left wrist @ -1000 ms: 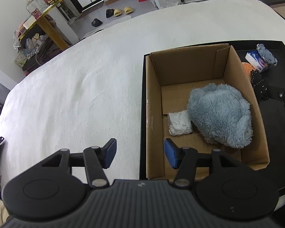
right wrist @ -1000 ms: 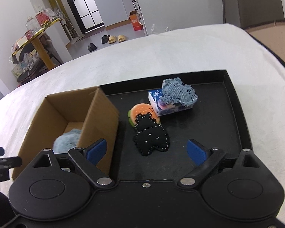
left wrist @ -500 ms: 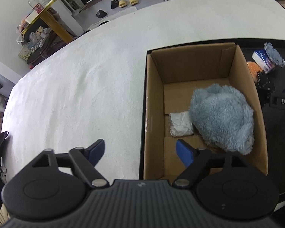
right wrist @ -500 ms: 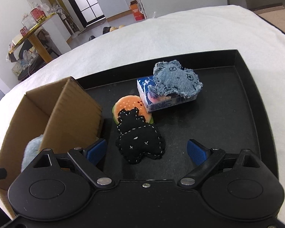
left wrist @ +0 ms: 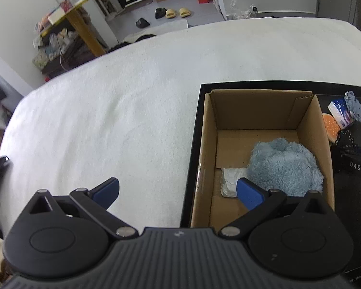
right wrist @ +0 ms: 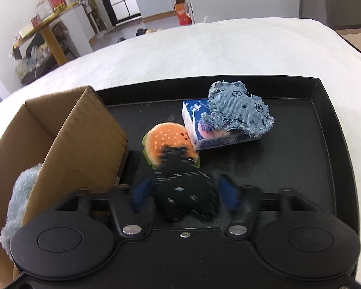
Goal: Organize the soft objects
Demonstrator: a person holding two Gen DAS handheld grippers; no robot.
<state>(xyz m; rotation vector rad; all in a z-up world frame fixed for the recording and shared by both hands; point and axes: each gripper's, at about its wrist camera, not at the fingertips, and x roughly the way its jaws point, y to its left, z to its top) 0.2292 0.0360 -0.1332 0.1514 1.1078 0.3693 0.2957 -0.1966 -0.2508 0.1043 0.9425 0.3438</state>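
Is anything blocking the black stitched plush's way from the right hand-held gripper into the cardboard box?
Only the cardboard box's near wall; its top is open. The right hand-held gripper is closing around the black stitched plush on the black tray.

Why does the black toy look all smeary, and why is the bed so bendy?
Right wrist view: the black toy and the closing right hand-held gripper around it are smeared by motion blur, while the denim toy stays sharp. Left wrist view: everything is crisp, but the fisheye lens curves the white bed and the cardboard box edges.
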